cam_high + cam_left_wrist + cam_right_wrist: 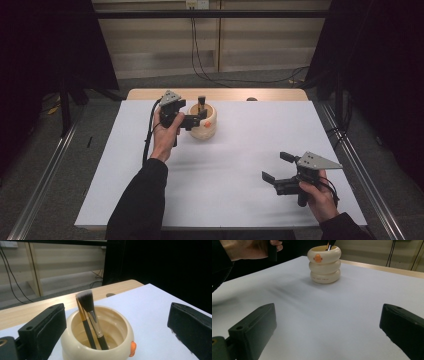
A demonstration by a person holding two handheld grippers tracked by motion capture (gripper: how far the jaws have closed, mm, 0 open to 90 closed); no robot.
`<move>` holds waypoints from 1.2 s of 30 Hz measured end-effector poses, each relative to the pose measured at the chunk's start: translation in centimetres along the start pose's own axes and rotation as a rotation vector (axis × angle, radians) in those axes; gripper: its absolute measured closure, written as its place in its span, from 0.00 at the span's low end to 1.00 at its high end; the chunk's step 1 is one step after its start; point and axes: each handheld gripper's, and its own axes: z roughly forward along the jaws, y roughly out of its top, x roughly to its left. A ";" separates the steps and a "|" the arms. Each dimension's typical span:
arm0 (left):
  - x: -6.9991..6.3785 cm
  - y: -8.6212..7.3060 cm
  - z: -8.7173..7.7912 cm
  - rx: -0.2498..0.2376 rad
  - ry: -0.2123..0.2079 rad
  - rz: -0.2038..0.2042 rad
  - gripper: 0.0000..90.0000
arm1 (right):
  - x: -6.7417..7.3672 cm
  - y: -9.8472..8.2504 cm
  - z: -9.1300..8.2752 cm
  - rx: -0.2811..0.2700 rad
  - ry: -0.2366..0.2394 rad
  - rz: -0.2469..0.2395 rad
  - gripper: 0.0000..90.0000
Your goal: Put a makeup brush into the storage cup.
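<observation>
A: How far is the work now?

B: Two makeup brushes (88, 315) already stand inside the cream duck-shaped holder (203, 121), at the upper middle of the high view, on the white worktop (230, 200). The left gripper (195, 120) is beside the holder rim with its jaws released and nothing between them.

A: And the other one?

B: The right gripper (275, 166), at the lower right, is also open and empty. I see no more brushes on the worktop, so the placing looks finished.

Dim room, dark edges; soft shadows, mild blur.
</observation>
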 end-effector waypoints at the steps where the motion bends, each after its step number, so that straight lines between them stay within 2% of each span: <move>1: -0.1 0.0 -0.1 -0.010 -0.009 -0.007 0.02 | 0.0 0.0 0.0 0.003 -0.004 -0.001 0.00; 2: -0.1 0.0 -0.2 -0.023 -0.011 -0.003 0.02 | 0.0 0.0 0.0 0.002 -0.005 -0.002 0.00; 3: -0.2 0.0 -0.4 -0.003 0.000 0.017 0.03 | 0.0 0.0 0.0 0.003 -0.003 -0.002 0.00; 5: -0.4 0.0 -0.6 -0.002 0.013 0.030 0.02 | 0.1 0.0 -0.1 0.003 -0.004 0.001 0.00; 7: -0.5 -0.2 -1.0 -0.006 0.003 0.020 0.02 | 0.0 0.1 -0.1 -0.003 -0.003 0.000 0.00; 9: -0.5 -0.4 -1.4 -0.029 -0.009 -0.009 0.02 | 0.0 0.1 -0.2 -0.001 -0.006 0.003 0.00; 10: -0.6 -0.4 -1.6 -0.027 0.004 -0.011 0.02 | -0.1 0.0 -0.2 0.002 -0.007 0.000 0.00; 14: -0.5 -0.3 -2.5 -0.028 0.019 -0.011 0.02 | 0.0 0.1 -0.2 0.001 -0.009 0.001 0.00; 16: -0.6 -0.1 -2.9 -0.026 0.001 -0.002 0.02 | 0.0 0.0 -0.2 0.001 -0.008 0.002 0.00; 20: -1.1 -0.3 -3.7 -0.033 0.019 0.012 0.02 | -0.1 0.0 -0.3 -0.001 -0.003 0.002 0.00; 21: -1.2 -0.4 -3.8 -0.035 0.006 0.012 0.02 | -0.1 0.0 -0.4 0.000 -0.006 0.001 0.00; 23: -1.6 -0.6 -4.1 -0.034 0.018 0.014 0.02 | -0.1 0.0 -0.5 0.000 -0.011 0.002 0.00; 26: -2.1 -0.7 -4.6 -0.027 0.008 0.028 0.02 | -0.1 0.0 -0.5 0.003 -0.012 0.002 0.00; 31: -2.8 -1.3 -5.7 -0.040 -0.028 0.063 0.02 | -0.2 0.1 -0.6 -0.005 -0.025 0.004 0.00; 32: -3.0 -1.4 -5.8 -0.039 -0.019 0.056 0.02 | -0.2 0.0 -0.6 -0.005 -0.015 0.002 0.00; 36: -3.2 -1.9 -6.4 -0.038 -0.022 0.064 0.02 | -0.1 0.0 -0.6 -0.001 -0.024 0.000 0.00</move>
